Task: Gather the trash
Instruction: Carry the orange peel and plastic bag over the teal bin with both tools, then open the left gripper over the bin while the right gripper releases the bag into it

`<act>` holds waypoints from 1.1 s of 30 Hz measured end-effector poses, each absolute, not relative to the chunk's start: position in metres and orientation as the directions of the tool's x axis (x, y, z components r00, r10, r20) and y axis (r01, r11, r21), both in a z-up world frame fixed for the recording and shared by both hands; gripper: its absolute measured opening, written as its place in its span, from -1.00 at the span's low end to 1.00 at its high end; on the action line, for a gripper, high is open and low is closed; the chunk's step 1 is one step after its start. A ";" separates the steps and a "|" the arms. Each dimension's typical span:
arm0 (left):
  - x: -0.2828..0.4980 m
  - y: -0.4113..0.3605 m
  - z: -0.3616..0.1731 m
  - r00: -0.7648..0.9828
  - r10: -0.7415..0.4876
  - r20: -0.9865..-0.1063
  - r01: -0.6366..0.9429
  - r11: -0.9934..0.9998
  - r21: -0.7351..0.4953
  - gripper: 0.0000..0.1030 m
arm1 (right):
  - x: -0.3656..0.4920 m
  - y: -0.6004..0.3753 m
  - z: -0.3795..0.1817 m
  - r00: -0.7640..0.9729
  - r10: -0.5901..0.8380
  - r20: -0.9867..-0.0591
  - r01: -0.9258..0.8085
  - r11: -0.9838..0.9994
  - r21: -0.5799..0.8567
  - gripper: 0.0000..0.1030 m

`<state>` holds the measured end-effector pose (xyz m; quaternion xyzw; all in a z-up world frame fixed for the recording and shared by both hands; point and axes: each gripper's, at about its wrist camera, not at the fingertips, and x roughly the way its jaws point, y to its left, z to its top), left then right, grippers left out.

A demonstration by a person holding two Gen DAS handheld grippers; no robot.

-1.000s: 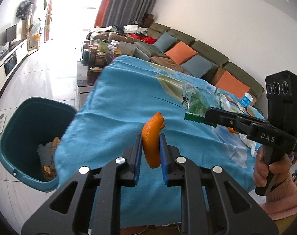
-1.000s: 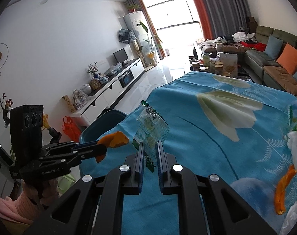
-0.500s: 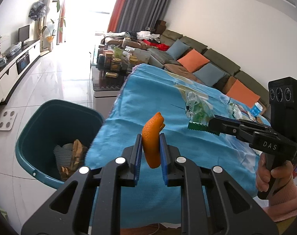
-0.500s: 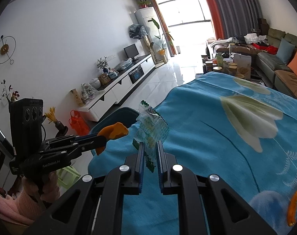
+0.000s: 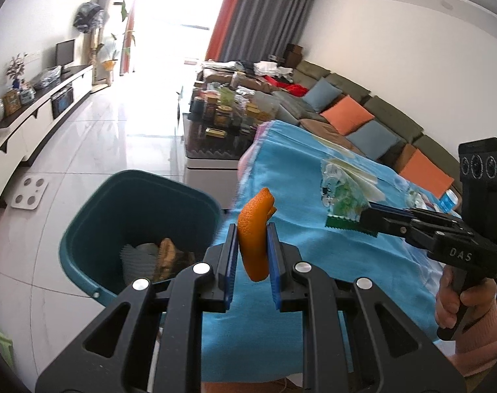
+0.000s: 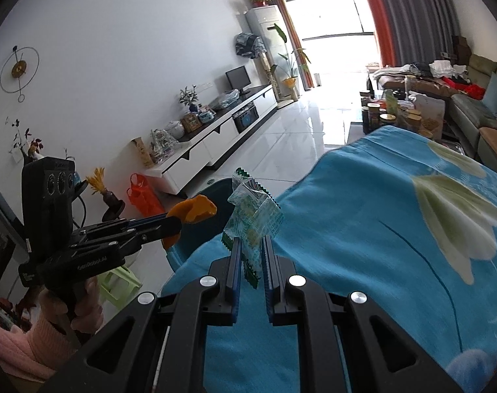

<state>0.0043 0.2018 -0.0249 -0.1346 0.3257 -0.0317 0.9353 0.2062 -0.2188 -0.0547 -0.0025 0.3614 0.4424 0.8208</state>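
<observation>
Left gripper (image 5: 251, 255) is clamped on a piece of orange peel (image 5: 254, 229); both blue pads press its sides and the peel sticks up past the fingertips. Right gripper (image 6: 250, 258) is closed on a clear-and-green snack wrapper (image 6: 253, 219), with the crinkled pack standing up above the jaws and its serrated green edge hanging down between them.

Both pieces of trash are held in the air over the near corner of the table, which is covered by a blue flowered cloth (image 5: 301, 203). The teal trash bin (image 5: 117, 213) stands on the white tile floor just beside that corner, open top, with some paper and brown scraps already lying at the bottom. In the left view the peel sits just right of the bin's rim, above the cloth's edge (not over the opening). The wrapper is further in over the cloth, to the peel's right.

Each camera sees the other tool: the right one enters the left view from the right, held by a hand (image 5: 461, 301) in a pink sleeve; the left one with the peel shows at the left of the right view.

Background: grey sofa (image 5: 373, 111) with orange and blue cushions, a low table crowded with jars (image 5: 222, 114), and a white TV cabinet (image 6: 215, 134) along the wall.
</observation>
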 end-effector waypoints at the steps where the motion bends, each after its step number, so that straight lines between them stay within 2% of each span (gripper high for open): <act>1: 0.004 0.204 -0.025 0.787 -0.139 -0.601 -0.037 0.962 -0.271 -0.66 | 0.206 -0.215 -0.054 0.344 0.726 -0.596 -0.732 0.605 0.314 -0.79; 19: -0.002 0.254 -0.036 0.778 -0.046 -0.627 -0.163 0.948 -0.272 -0.66 | 0.209 -0.159 -0.052 0.271 0.740 -0.616 -0.798 0.531 0.286 -0.79; 33: 0.003 0.263 -0.045 0.760 0.001 -0.650 -0.218 0.942 -0.253 -0.66 | 0.218 -0.120 -0.064 0.217 0.735 -0.642 -0.811 0.502 0.300 -0.79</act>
